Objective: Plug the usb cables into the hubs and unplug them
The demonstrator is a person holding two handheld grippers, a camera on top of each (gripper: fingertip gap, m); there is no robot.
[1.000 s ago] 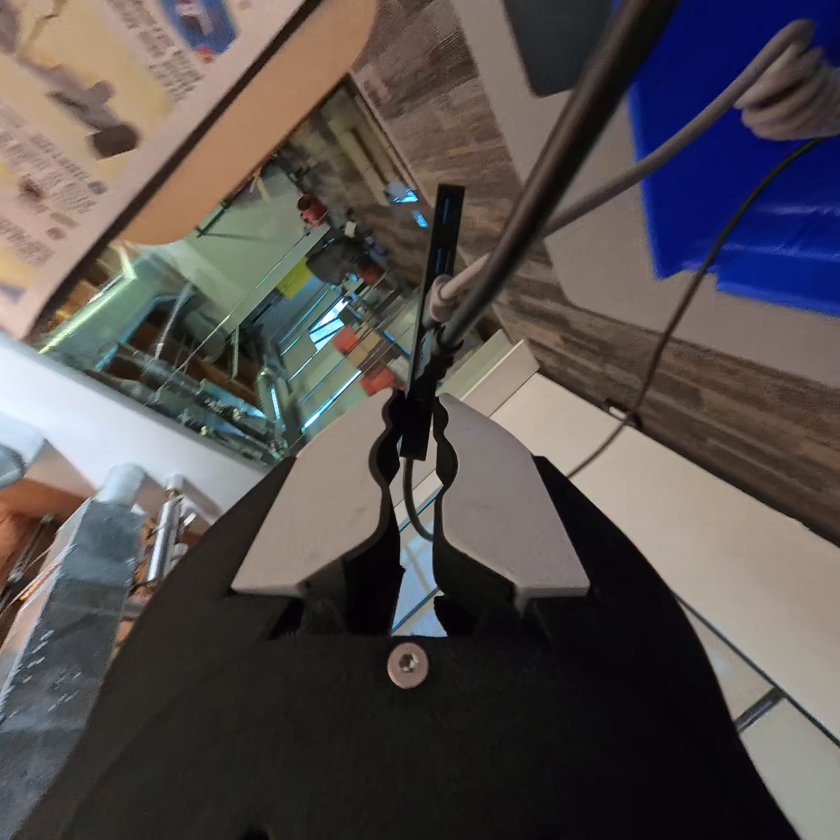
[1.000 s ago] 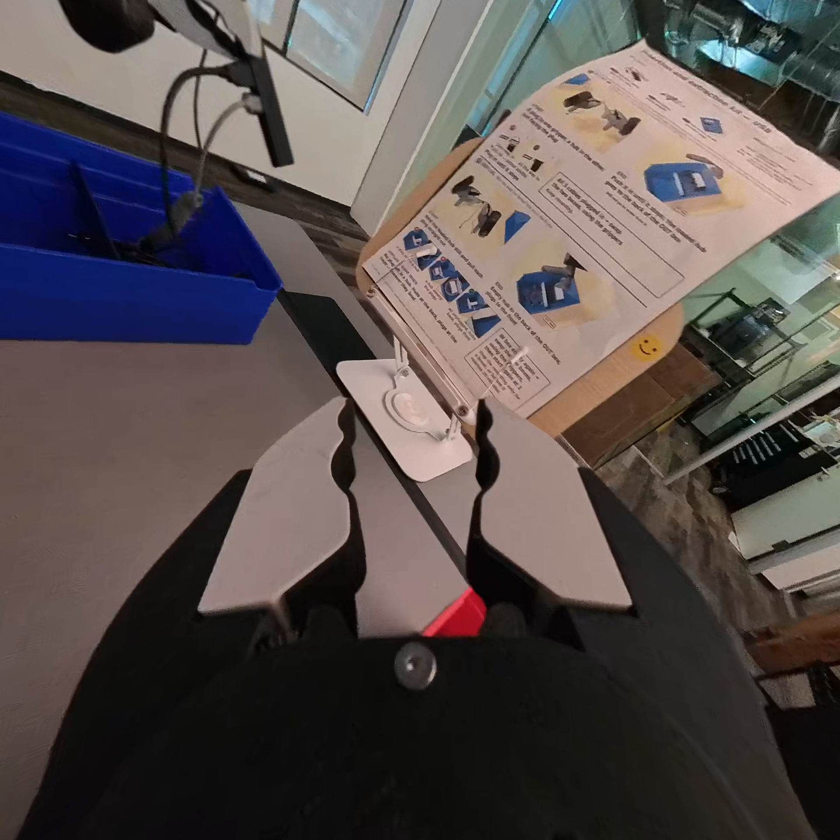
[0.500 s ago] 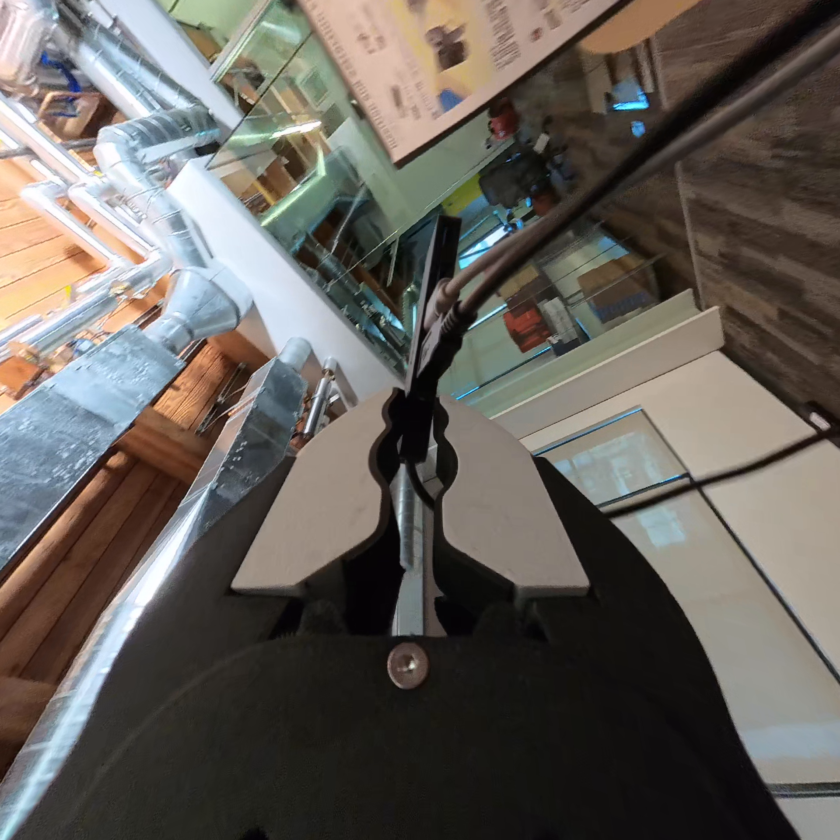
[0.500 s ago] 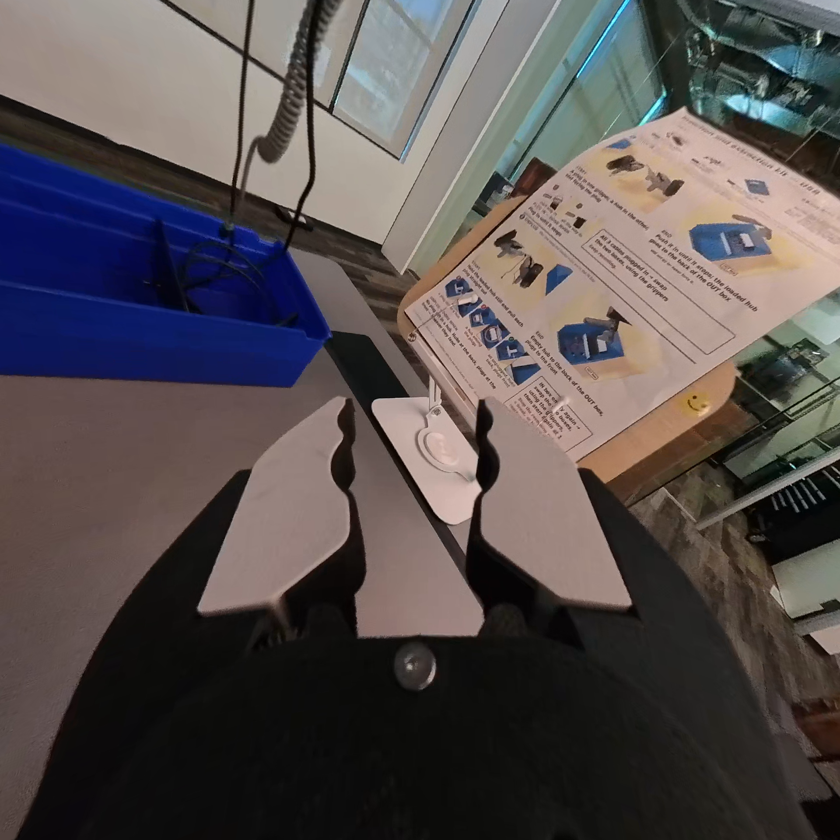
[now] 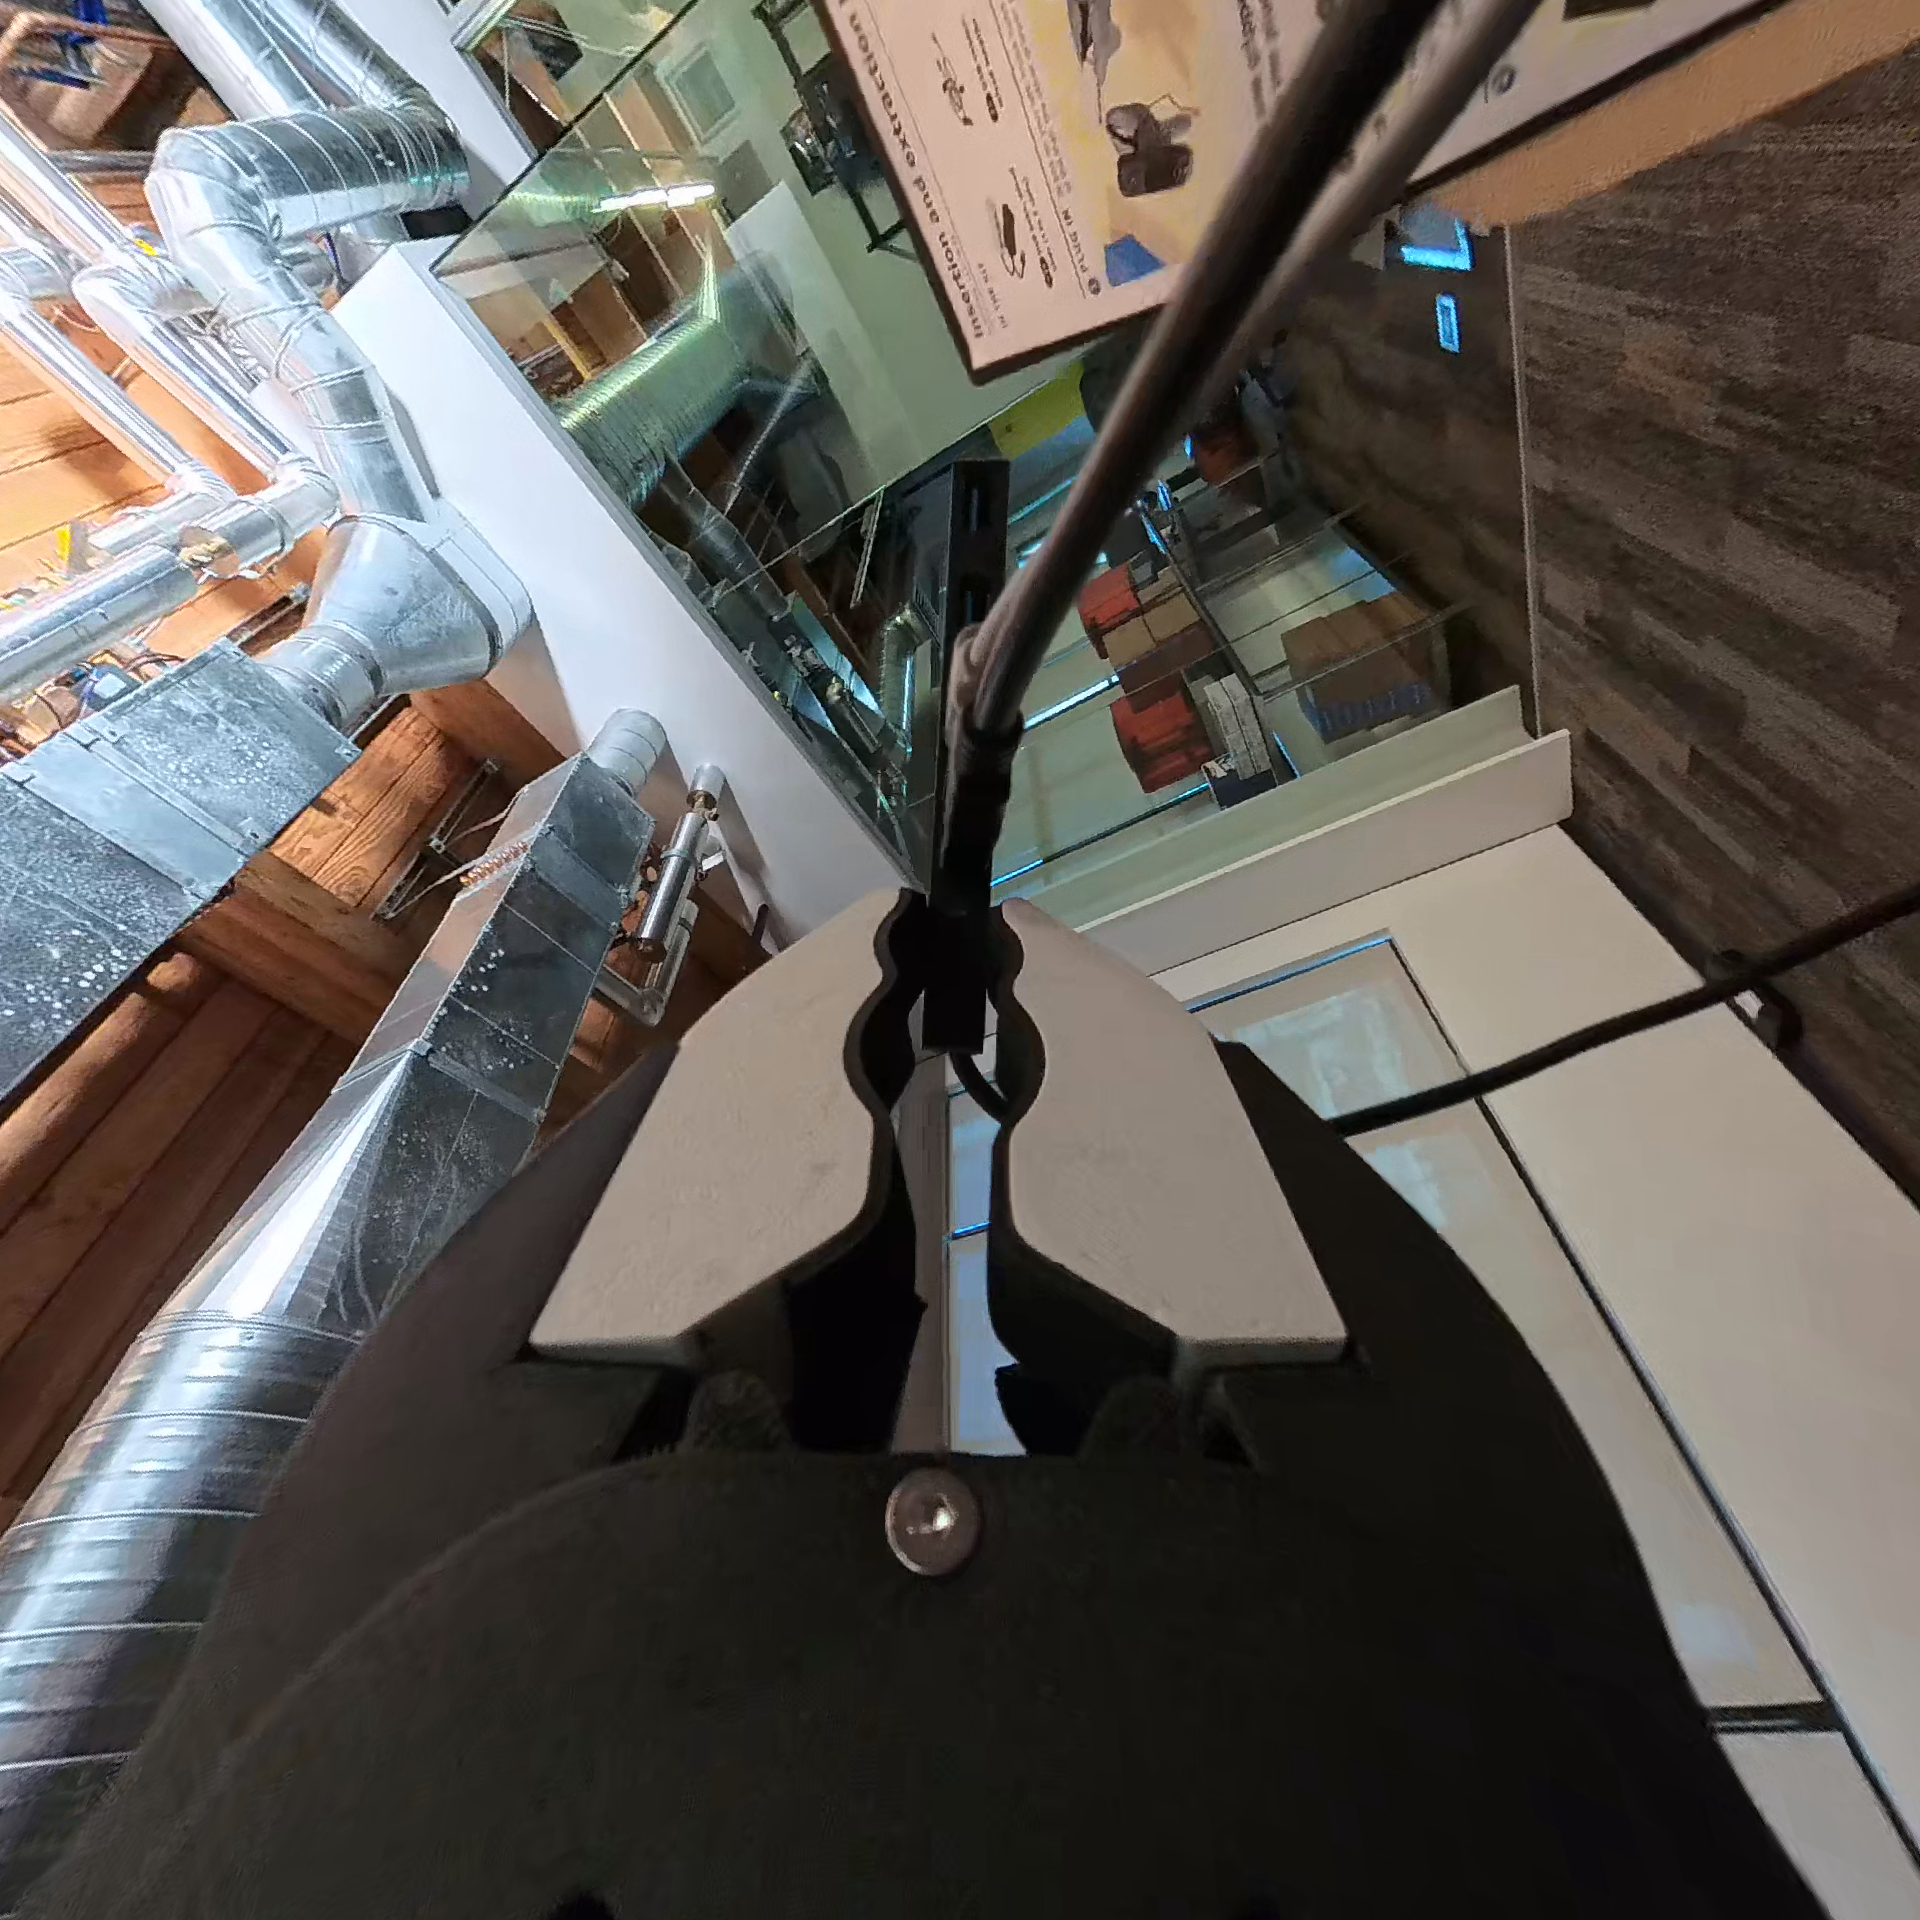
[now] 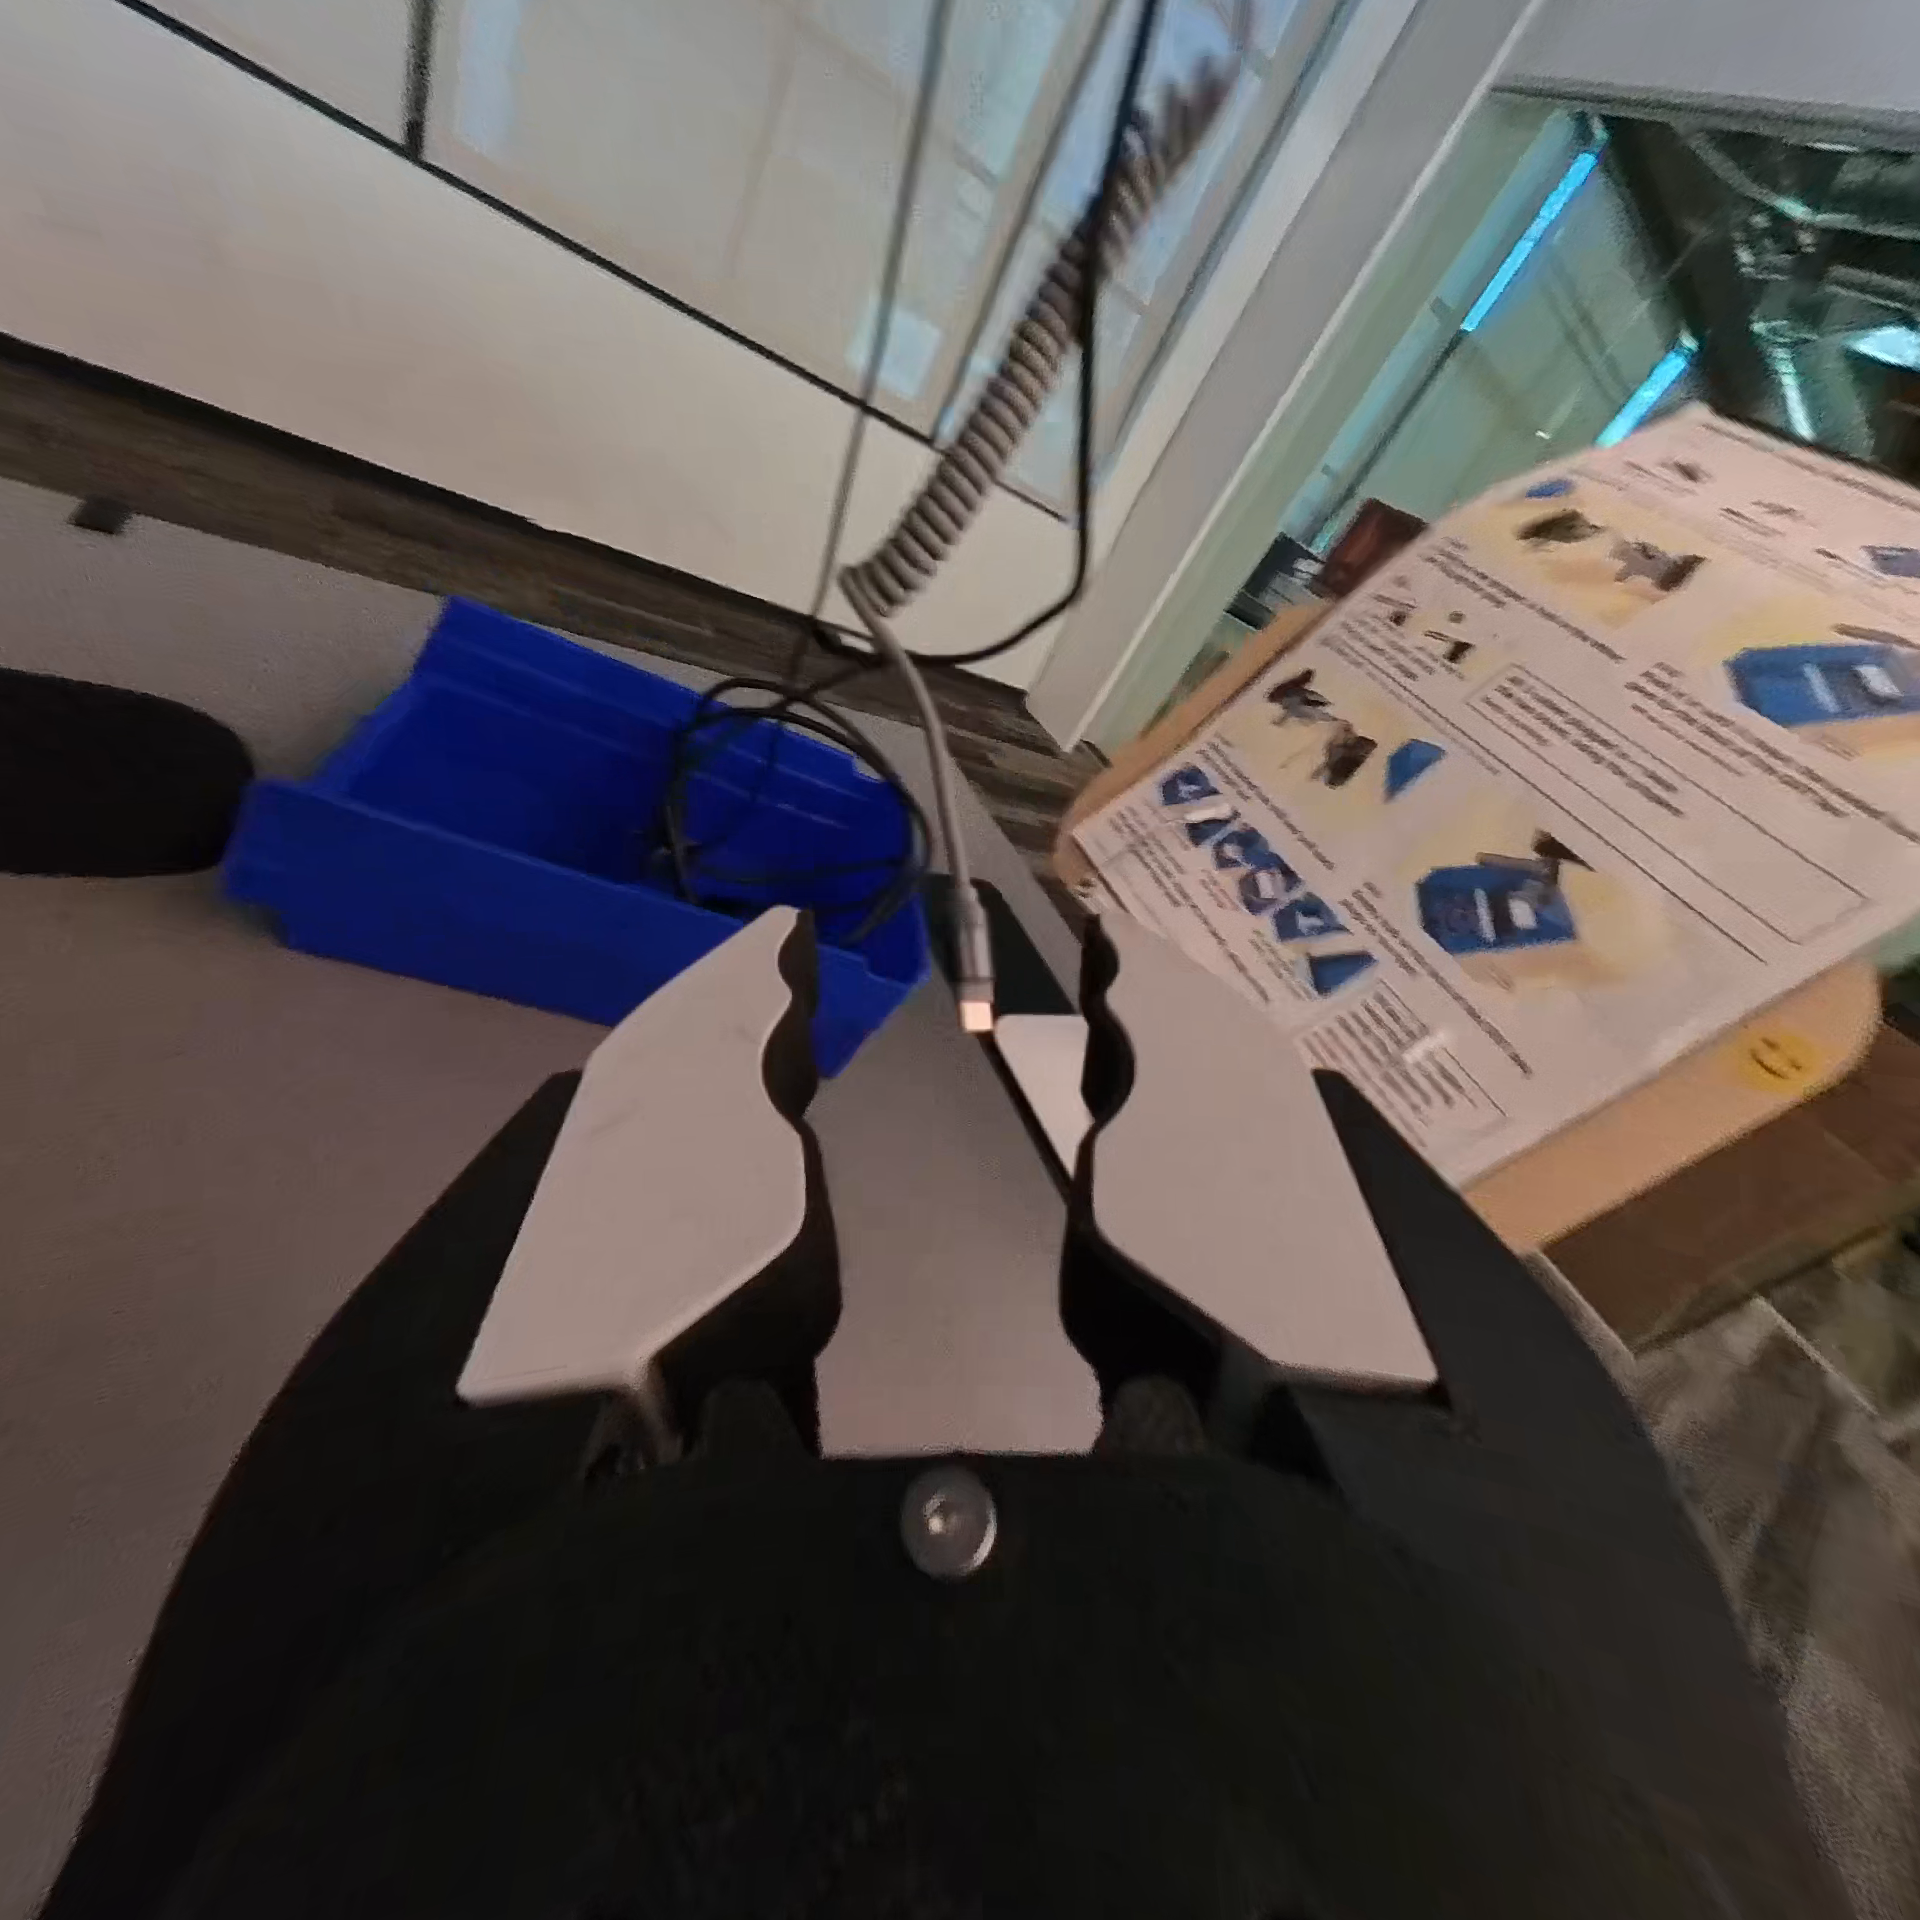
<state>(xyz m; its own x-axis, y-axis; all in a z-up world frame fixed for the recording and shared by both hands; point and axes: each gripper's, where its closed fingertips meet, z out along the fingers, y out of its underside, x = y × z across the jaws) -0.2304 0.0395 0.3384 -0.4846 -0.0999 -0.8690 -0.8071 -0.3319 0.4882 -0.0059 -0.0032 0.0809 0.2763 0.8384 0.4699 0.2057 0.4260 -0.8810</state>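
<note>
My left gripper (image 5: 953, 940) is shut on the lower end of a slim black USB hub (image 5: 961, 717) and holds it up in the air, pointing at the ceiling. A grey cable (image 5: 1164, 343) and a darker one are plugged into the hub's side and run off to the upper right. My right gripper (image 6: 940, 940) is open and empty above the grey table (image 6: 260, 1091). A grey cable with a coiled stretch (image 6: 1023, 353) hangs down in front of it, its free metal plug (image 6: 971, 982) dangling between the fingertips, not touching them.
A blue bin (image 6: 540, 821) with black cables (image 6: 748, 810) in it stands on the table behind the right gripper. An instruction sheet on a board (image 6: 1507, 831) stands at the right; it also shows in the left wrist view (image 5: 1091, 156). Ceiling ducts (image 5: 260, 499) fill that view's left.
My left gripper has tilted further up with the hub in it. My right gripper has moved so that the hanging cable's free plug now dangles between its open fingertips; the bin looks farther away.
</note>
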